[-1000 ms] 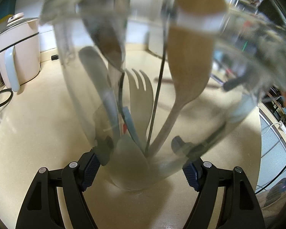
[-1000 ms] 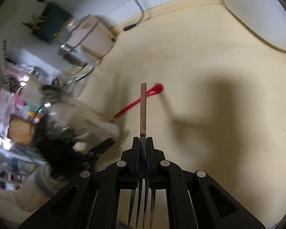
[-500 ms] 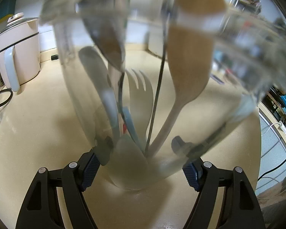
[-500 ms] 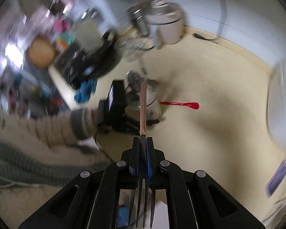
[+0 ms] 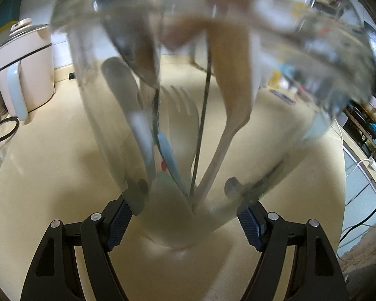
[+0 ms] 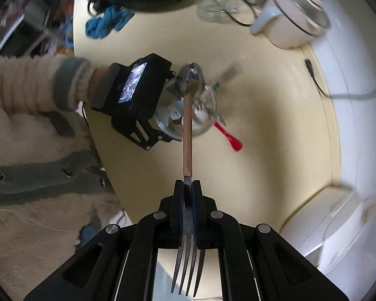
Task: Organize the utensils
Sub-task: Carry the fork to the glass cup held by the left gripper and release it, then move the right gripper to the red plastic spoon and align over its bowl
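My left gripper (image 5: 185,223) is shut on a clear glass jar (image 5: 100,130) that stands on the cream counter (image 5: 50,175). In the jar are a wooden spoon (image 5: 234,95), a pale fork (image 5: 185,115), a grey spoon (image 5: 122,85) and a thin dark rod. My right gripper (image 6: 187,193) is shut on a fork with a wooden handle (image 6: 187,135), tines toward the camera. It points straight down, and the handle's end lies over the jar's mouth (image 6: 205,123). A red spoon (image 6: 229,136) lies on the counter beside the jar.
A white electric pot (image 5: 25,67) stands at the back left by the wall, with glassware (image 6: 215,7) and a cable (image 6: 318,85) nearby. A blue cloth (image 6: 105,22) lies at the counter's edge. A person's fuzzy sleeve (image 6: 25,80) reaches in from the left. A white tray (image 6: 338,225) sits right.
The right gripper has risen, rolled and swung over, so the fork's handle now hangs above the jar. The left gripper and jar stay in place; a blurred brown shape appears at the jar's top.
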A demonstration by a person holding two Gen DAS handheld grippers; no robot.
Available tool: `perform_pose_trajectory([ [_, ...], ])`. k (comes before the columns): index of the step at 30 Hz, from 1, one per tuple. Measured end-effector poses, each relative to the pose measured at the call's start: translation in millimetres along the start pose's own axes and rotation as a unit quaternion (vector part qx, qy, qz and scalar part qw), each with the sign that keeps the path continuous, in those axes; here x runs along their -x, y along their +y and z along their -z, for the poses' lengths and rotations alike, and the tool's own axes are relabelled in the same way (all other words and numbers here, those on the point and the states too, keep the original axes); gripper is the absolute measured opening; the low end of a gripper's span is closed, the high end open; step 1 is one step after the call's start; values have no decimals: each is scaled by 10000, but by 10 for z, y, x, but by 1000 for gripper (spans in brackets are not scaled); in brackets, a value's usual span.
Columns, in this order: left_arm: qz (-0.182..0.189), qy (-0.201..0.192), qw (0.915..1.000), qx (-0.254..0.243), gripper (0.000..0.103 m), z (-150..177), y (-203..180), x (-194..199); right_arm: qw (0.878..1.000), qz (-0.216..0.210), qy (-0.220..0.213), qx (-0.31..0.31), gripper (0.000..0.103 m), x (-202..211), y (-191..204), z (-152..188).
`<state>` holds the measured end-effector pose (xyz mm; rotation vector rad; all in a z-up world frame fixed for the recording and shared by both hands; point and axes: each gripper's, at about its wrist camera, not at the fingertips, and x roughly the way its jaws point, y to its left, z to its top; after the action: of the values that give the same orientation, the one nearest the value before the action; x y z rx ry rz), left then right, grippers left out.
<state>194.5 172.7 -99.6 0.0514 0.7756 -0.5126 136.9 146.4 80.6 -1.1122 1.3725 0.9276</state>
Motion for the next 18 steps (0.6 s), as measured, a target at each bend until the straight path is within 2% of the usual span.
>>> perform_pose_trajectory([
  [3,-11,11,10000,-2,79,22,-37,0,9998,6,57,200,6,-89,17,-122],
  [7,6,14,10000,0,79,27,-39,2,9992,299,2,268,7,-128,-11,-245],
  [9,14,16,10000,3,79,40,-56,4,9986,471,-80,228,13,-112,-34,-279],
  [10,15,16,10000,3,79,47,-60,8,9982,547,-131,192,20,-96,-45,-299],
  [13,25,21,10000,6,80,60,-76,15,9974,608,-398,24,23,39,-92,-293],
  [18,22,20,10000,10,80,66,-79,25,9902,684,-1135,-438,24,477,-198,-154],
])
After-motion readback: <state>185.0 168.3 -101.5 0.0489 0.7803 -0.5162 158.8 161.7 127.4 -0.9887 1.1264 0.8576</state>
